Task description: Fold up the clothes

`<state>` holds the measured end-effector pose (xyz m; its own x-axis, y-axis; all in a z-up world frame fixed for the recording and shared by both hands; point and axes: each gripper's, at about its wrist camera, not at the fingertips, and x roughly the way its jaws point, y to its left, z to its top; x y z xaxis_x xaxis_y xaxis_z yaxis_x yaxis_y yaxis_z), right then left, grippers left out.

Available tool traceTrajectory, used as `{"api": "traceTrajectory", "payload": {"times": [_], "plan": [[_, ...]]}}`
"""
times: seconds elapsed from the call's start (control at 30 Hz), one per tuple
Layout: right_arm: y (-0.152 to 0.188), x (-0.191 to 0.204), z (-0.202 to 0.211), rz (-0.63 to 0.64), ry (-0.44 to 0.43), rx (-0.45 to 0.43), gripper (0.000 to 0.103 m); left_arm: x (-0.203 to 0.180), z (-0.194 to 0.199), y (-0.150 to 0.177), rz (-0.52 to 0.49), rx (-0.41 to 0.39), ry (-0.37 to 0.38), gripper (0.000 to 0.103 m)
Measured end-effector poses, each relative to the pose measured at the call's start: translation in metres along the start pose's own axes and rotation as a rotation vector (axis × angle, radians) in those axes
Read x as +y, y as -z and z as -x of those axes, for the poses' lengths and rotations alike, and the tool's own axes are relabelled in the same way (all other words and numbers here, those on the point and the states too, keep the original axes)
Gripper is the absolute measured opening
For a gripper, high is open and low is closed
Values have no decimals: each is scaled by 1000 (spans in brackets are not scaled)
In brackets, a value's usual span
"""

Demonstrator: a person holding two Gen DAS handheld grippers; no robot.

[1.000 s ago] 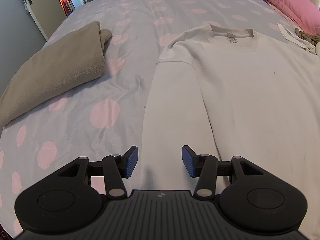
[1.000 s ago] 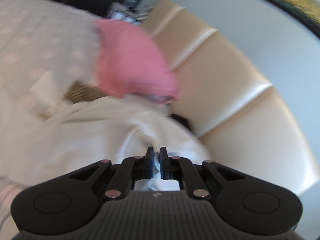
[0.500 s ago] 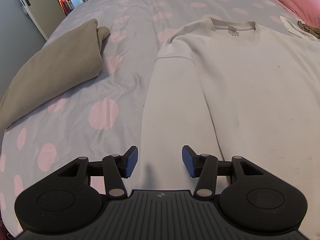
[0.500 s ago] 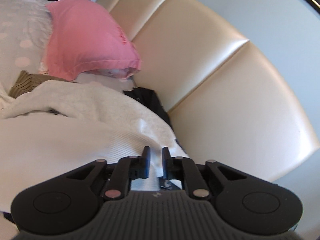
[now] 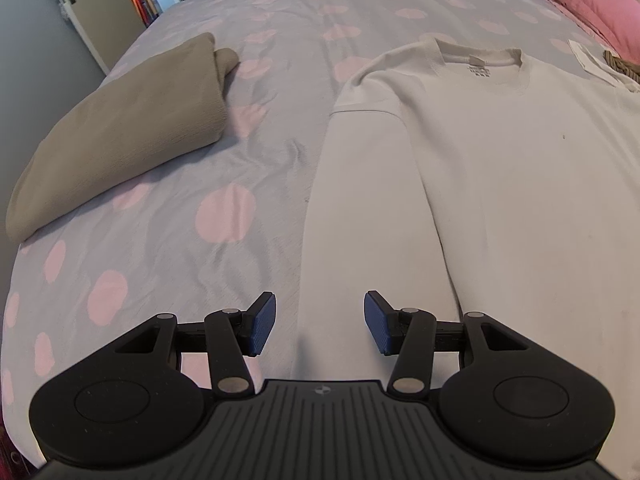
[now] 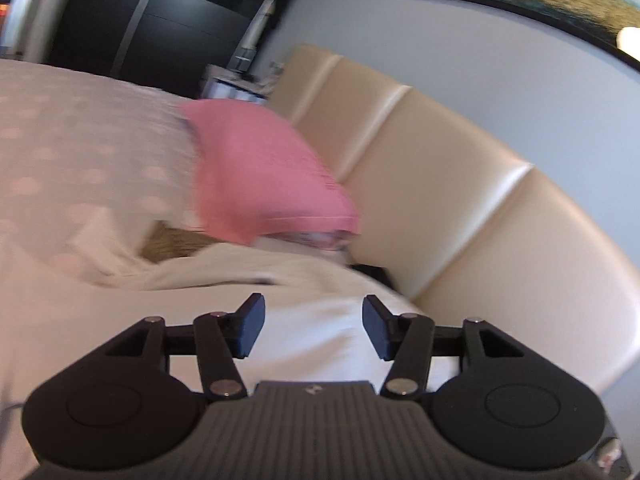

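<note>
A white long-sleeved top (image 5: 500, 168) lies flat, front up, on the spotted bed cover, collar at the far side. Its left sleeve (image 5: 360, 208) runs straight down alongside the body. My left gripper (image 5: 319, 322) is open, hovering just above the lower end of that sleeve, nothing between its blue pads. In the right wrist view the same white top (image 6: 312, 320) shows under my right gripper (image 6: 313, 328), which is open and holds nothing; the view is blurred by motion.
A folded beige garment (image 5: 120, 140) lies on the bed (image 5: 224, 216) at left. A pink pillow (image 6: 264, 176) and a cream padded headboard (image 6: 460, 184) stand at the right. White and brown striped clothes (image 5: 616, 64) lie near the pillow. A door (image 5: 76, 12) is far left.
My right gripper, shut on the white top's edge a second ago, has opened and let it go, and swung upward. The left gripper edged slightly forward, still open.
</note>
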<state>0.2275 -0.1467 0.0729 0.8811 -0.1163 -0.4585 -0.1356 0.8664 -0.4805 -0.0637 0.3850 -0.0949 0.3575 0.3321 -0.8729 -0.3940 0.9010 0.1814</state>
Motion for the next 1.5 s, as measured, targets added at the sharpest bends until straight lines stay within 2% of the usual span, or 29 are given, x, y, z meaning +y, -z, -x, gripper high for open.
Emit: {"api": "traceTrajectory", "payload": {"times": [0.17, 0.3, 0.47, 0.67, 0.8, 1.03, 1.33, 1.4, 1.5], "plan": [[28, 66, 44, 7, -263, 1, 57, 11, 11, 14, 43, -11, 1, 47], [64, 122, 69, -20, -450, 51, 57, 17, 16, 32, 94, -3, 24, 48], [123, 193, 89, -56, -608, 155, 58, 15, 18, 55, 123, 18, 43, 48], [168, 262, 100, -40, -746, 263, 58, 6, 24, 80, 144, 27, 49, 48], [183, 275, 105, -9, -774, 286, 58, -4, 30, 91, 153, 15, 56, 48], [188, 277, 97, 28, -777, 323, 61, -25, 34, 108, 163, 29, 110, 52], [191, 281, 103, 63, -796, 320, 67, -44, 17, 123, 107, 136, 80, 53], [191, 282, 103, 68, -798, 323, 68, -47, 14, 125, 99, 158, 75, 49], [193, 283, 104, 75, -801, 328, 68, -42, 10, 127, 120, 174, 83, 36]]}}
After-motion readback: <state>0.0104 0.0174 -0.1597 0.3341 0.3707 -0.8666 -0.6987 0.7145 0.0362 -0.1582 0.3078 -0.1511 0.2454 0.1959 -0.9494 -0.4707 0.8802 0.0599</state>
